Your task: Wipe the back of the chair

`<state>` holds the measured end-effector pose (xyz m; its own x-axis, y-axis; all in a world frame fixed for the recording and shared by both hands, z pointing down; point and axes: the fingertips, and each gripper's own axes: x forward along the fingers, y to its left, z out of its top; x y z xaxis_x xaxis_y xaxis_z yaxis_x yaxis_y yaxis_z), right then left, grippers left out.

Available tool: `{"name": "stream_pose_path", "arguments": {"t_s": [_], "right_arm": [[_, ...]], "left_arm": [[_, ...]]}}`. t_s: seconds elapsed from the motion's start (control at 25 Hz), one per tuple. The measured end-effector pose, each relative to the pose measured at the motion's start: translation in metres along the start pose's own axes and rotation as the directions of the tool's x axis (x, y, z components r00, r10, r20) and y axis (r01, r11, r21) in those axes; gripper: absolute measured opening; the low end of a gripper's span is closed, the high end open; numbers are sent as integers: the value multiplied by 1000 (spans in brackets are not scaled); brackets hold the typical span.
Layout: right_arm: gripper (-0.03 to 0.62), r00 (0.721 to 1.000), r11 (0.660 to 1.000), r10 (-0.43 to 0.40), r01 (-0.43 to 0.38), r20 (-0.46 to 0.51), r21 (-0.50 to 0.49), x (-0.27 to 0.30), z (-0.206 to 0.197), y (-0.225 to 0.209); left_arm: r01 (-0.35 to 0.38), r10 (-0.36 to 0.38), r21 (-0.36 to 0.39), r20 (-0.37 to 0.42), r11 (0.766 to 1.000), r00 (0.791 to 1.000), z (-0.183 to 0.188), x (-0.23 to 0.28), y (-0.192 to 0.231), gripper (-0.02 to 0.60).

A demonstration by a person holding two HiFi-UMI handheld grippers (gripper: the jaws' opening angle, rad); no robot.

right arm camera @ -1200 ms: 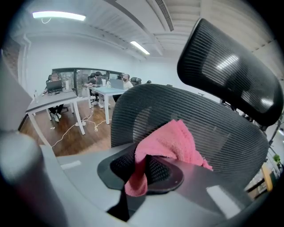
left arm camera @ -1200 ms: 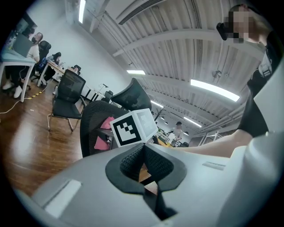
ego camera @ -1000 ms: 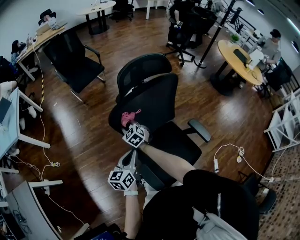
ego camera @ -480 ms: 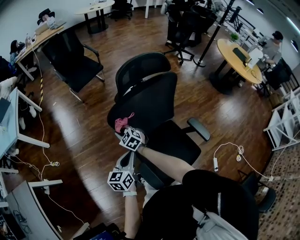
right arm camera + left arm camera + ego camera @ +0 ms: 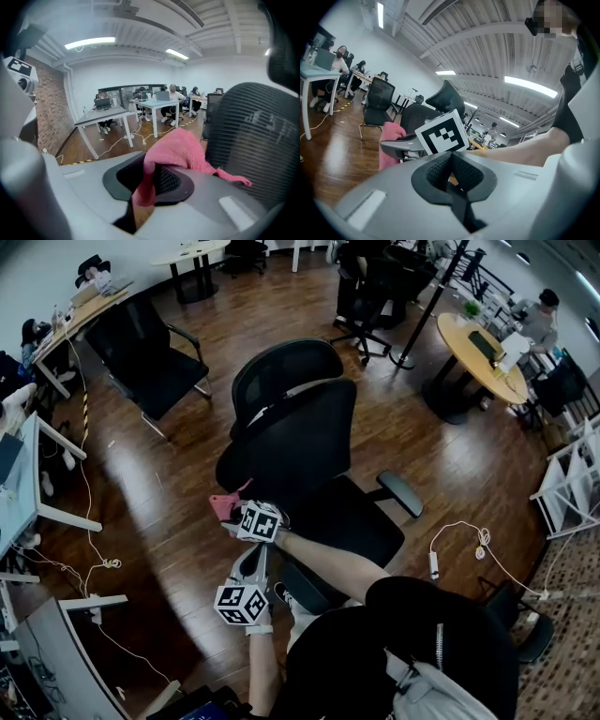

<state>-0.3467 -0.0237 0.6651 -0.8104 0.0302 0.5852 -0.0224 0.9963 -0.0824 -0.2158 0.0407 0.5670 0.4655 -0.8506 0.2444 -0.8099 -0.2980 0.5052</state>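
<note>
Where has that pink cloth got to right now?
The pink cloth is clamped in the right tongs, left of centre in the head view, beside the lower left edge of the black chair back.

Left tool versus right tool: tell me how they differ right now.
The right tool is shut on a pink cloth; the left tool is shut on nothing. The right tool is up beside the chair back, cloth toward it; the left tool hangs lower in the head view, apart from the chair back. Shared: both tools have their jaws closed.
</note>
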Motion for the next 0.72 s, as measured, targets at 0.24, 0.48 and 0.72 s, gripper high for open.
{"name": "stream_pose_path", "arguments": {"t_s": [0.24,0.48,0.72], "right_arm": [[41,991,991,129,-128,30,-36,17,2,28],[41,988,988,151,-151,-2,-33,16,-5,29],[41,998,998,62,-62,-15,25,2,-21,-3]], "left_arm": [[-23,23,-8,2,1000,1000,-5,-8,2,-9],[-56,56,-15,12,998,998,-3,-9,10,-9],[-57,57,-13,5,998,998,-7,-4,5,-9]]}}
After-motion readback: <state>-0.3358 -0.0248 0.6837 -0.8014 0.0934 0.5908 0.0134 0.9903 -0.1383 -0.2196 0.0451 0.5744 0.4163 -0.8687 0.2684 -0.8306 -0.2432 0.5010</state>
